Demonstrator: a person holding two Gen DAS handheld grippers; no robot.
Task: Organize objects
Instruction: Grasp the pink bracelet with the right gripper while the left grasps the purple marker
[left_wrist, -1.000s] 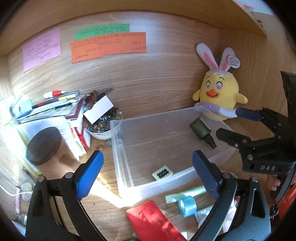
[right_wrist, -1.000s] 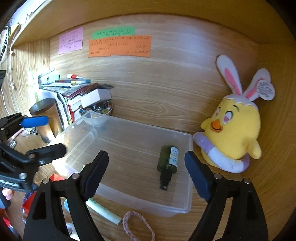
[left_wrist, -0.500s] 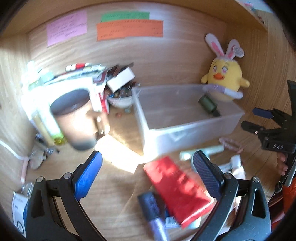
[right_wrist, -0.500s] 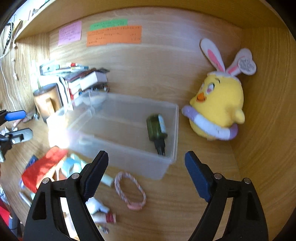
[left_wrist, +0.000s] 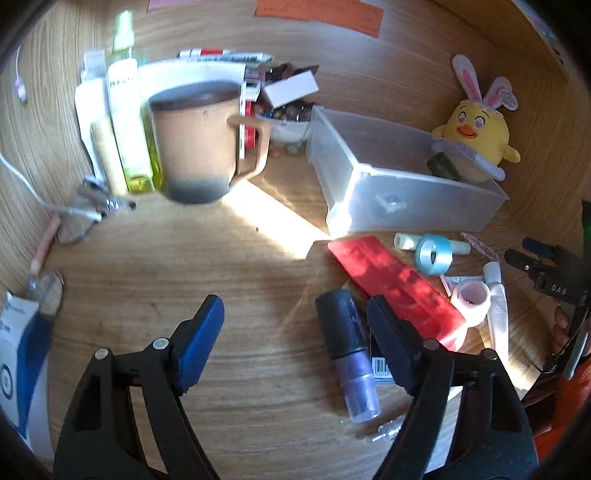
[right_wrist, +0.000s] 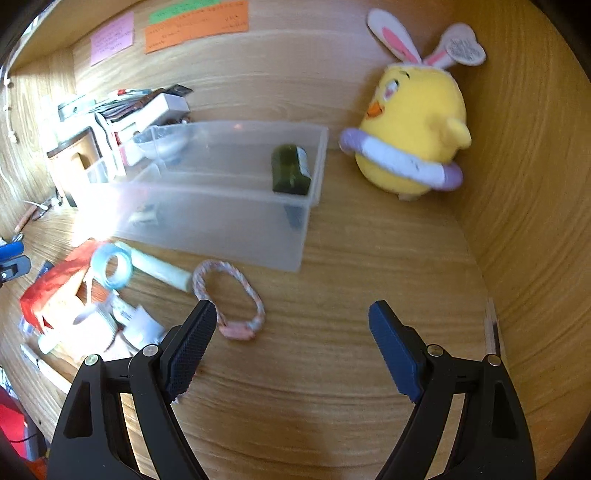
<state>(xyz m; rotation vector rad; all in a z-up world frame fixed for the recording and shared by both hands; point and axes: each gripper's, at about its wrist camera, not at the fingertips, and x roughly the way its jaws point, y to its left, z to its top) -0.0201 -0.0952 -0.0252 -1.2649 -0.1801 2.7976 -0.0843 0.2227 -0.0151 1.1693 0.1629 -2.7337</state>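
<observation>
My left gripper (left_wrist: 295, 332) hangs over the wooden desk with its jaws closing. A purple tube with a black cap (left_wrist: 347, 350) lies between them beside the right finger, and the pads do not press on it. A red pack (left_wrist: 395, 284), a blue tape roll (left_wrist: 432, 254) and a pink tape roll (left_wrist: 472, 299) lie just beyond. My right gripper (right_wrist: 293, 343) stands open and empty above bare desk, with a pink rope loop (right_wrist: 229, 295) just ahead of its left finger. The clear plastic bin (right_wrist: 221, 206) holds a dark green bottle (right_wrist: 290, 170).
A brown lidded mug (left_wrist: 199, 140) stands at the left before stacked books and bottles. A yellow plush chick (right_wrist: 413, 125) sits in the back right corner by the side wall. A bowl of beads (left_wrist: 284, 118) sits behind the bin. Cables lie far left.
Both grippers pulled back from the bin and sank toward the desk. The left view swung left over the mug and clutter, and the left jaws narrowed. The right jaws kept their width.
</observation>
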